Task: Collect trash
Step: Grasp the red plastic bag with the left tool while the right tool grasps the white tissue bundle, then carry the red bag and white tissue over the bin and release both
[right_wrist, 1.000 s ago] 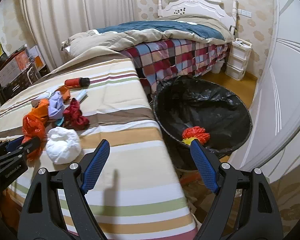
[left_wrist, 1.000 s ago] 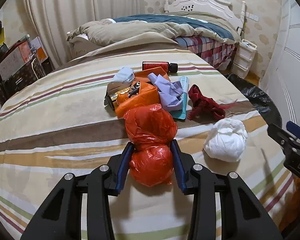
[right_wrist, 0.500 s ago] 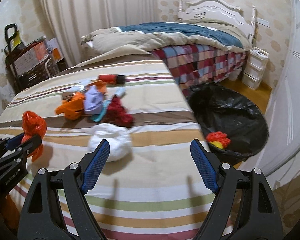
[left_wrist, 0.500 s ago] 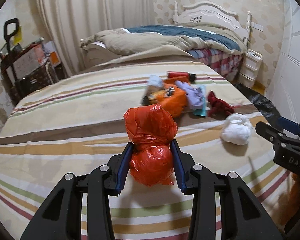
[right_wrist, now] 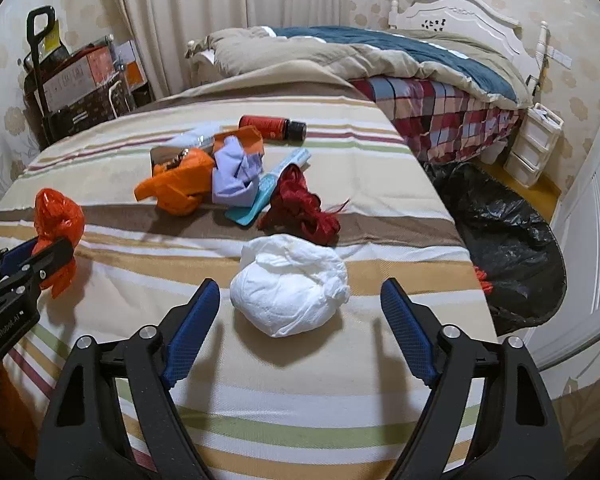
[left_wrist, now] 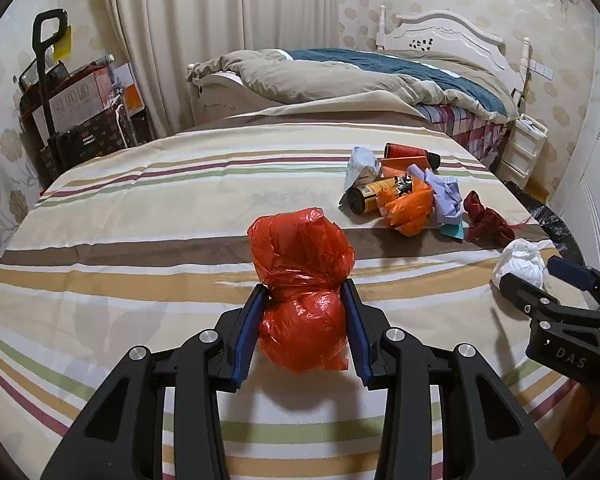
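So the left tool (left_wrist: 303,316) is clamped on the red plastic bag (left_wrist: 300,280), holding it just above the striped bed (left_wrist: 140,216). Right of that bag sits the white bag (right_wrist: 290,286), resting on the bed between the right tool's (right_wrist: 300,312) blue pads, which have just been closing in but aren't touching it. Behind the white bag is the rest of the pile: red netting (right_wrist: 300,208), purple wad (right_wrist: 236,172), orange bag (right_wrist: 180,188), bottle (right_wrist: 272,127). The black bin bag (right_wrist: 504,240) is on the floor, right of the white bag.
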The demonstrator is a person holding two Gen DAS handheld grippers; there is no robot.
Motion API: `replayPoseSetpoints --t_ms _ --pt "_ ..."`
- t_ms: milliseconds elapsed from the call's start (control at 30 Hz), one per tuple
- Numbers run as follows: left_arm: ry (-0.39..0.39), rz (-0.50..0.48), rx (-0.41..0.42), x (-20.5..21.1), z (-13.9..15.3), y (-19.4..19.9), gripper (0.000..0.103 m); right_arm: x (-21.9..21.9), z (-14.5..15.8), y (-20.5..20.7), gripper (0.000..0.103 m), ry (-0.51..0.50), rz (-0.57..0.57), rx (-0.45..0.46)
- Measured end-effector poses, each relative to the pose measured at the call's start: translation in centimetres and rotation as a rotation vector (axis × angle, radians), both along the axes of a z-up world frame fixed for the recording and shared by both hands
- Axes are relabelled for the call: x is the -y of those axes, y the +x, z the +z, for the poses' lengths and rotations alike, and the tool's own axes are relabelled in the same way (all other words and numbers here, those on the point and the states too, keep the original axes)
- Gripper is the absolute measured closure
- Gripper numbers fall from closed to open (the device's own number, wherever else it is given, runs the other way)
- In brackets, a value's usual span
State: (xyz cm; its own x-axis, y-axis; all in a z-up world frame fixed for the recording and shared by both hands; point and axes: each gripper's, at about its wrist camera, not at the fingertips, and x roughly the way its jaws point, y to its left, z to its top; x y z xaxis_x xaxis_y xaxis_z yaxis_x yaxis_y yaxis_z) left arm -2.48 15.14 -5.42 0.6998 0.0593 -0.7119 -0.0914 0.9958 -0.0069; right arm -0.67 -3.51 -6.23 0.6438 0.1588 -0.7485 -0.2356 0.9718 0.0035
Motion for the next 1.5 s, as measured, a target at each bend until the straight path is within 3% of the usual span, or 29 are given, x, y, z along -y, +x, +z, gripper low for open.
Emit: replayPoseSetpoints --t_ms 33,100,233,600,900,1233,1500 --pt "-0.002 0.0 -0.002 0.0 0.0 0.1 0.063 -0.1 -0.1 0.0 0.042 -0.003 0.007 -0.01" --pt "-0.008 -0.001 -0.007 0.0 -0.2 0.2 0.063 -0.2 -0.4 0.2 0.051 0.018 0.025 -0.029" --pt "-0.014 -0.003 -0.002 -0.1 -0.2 0.2 0.063 -0.1 -0.3 -0.2 0.055 0.016 0.027 -0.022" --pt "-0.055 -0.022 0.027 0.5 0.9 -0.6 0.063 1.4 1.4 -1.5 0.056 0.049 0.014 0.02" --pt "-0.078 -0.09 0.07 3.5 2.6 0.2 0.063 5.0 3.1 -1.2 0.056 0.053 -0.072 0.078" --pt "-0.109 -0.208 0.091 9.9 3.7 3.7 0.063 11.7 4.0 1.4 0.056 0.028 -0.218 0.127" --pt "-0.092 -0.306 0.096 16.2 3.8 7.1 0.063 17.2 2.9 4.6 0.056 0.04 -0.324 0.113"
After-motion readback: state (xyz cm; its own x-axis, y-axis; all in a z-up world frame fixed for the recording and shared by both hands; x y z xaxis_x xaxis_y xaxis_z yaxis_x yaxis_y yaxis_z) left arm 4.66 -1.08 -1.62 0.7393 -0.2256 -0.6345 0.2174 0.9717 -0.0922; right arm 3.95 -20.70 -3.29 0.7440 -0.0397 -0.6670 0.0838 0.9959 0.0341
